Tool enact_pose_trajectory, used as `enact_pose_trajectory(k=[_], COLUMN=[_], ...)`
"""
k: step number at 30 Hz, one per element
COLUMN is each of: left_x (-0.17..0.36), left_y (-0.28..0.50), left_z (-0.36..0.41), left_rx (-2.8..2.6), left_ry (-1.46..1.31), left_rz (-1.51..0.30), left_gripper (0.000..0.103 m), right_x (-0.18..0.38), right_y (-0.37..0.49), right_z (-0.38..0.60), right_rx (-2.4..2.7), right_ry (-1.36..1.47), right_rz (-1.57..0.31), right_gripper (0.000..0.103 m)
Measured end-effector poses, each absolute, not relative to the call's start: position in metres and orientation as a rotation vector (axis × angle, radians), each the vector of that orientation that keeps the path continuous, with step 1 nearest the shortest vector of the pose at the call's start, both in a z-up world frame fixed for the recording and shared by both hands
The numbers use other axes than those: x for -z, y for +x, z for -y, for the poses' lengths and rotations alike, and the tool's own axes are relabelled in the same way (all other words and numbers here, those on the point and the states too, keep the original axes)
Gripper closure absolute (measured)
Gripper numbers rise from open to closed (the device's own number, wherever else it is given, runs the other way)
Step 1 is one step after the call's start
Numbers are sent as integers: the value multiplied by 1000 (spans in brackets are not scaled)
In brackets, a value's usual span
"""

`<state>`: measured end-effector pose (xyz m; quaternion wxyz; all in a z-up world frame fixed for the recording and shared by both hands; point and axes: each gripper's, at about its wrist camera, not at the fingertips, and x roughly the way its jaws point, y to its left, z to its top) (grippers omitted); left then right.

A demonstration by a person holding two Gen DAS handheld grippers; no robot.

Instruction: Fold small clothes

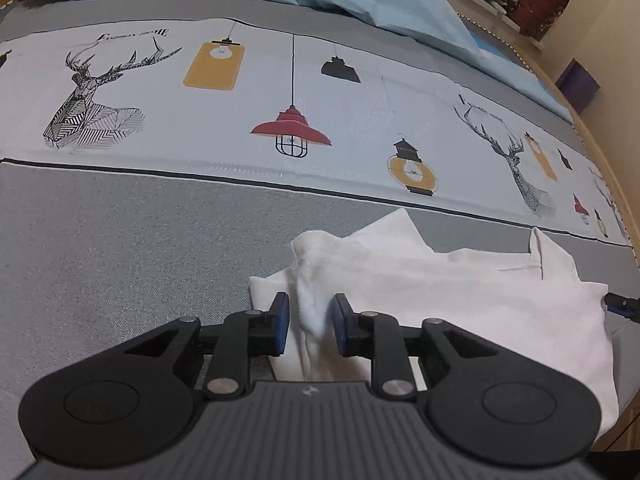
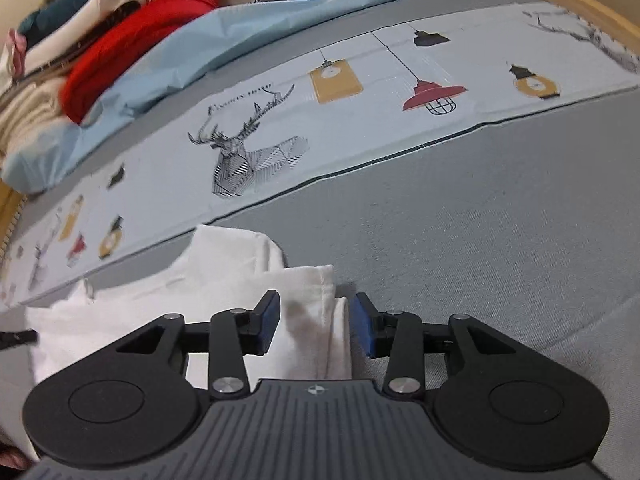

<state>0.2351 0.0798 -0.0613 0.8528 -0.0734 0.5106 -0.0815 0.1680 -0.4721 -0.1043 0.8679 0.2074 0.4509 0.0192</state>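
A white garment (image 1: 460, 292) lies partly folded on the grey bedspread (image 1: 120, 248), near its printed band. The left gripper (image 1: 308, 322) has its fingers slightly spread around a raised fold of the cloth, seemingly not pinching it. The right gripper (image 2: 316, 326) holds its fingers spread over the garment's edge.

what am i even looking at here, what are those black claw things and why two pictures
Each picture comes from a camera mounted on a hand-held gripper; a person holds one in each hand. The black arms with blue pads are its jaws. The left gripper has a raised fold of a white garment between its jaws, though a firm pinch is not clear. The right gripper straddles the garment's other folded edge with its jaws apart, touching nothing. The garment lies on a grey bedspread printed with deer and lamps. Pillows and soft toys sit behind.
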Motion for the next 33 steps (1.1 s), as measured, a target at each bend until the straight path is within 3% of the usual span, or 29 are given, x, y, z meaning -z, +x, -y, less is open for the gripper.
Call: enact_pose_trajectory(k=[11,12,13,15,16,25,33], left_x=[62,62,61,60,58,32,22], left_y=[234,234,234,234,233,231,247], left_z=[-77,-76,-76,-75,-75,-75,-89], left_rx=[166,166,166,163,163,97,-47], left_ry=[-119,-115,-109,-93,-81,-11,-25], left_rz=[-1060,-1059,-1057,-1040,-1029,-860,-776], left_gripper=[77,77,79,94,96,97,103], right_x=[106,107,106,105,103,49,53], right_y=[177,177,177,177,176,165,196], right_z=[443,441,439,436,436,431,428], right_rx=[-67,-71,-69,-51,-44,-33,71], right_ry=[211,199,177,133,130,150,132], right_rz=[-885,-888,-885,-870,-859,-552,-532], right_gripper=[62,67,78,91,95,97,97])
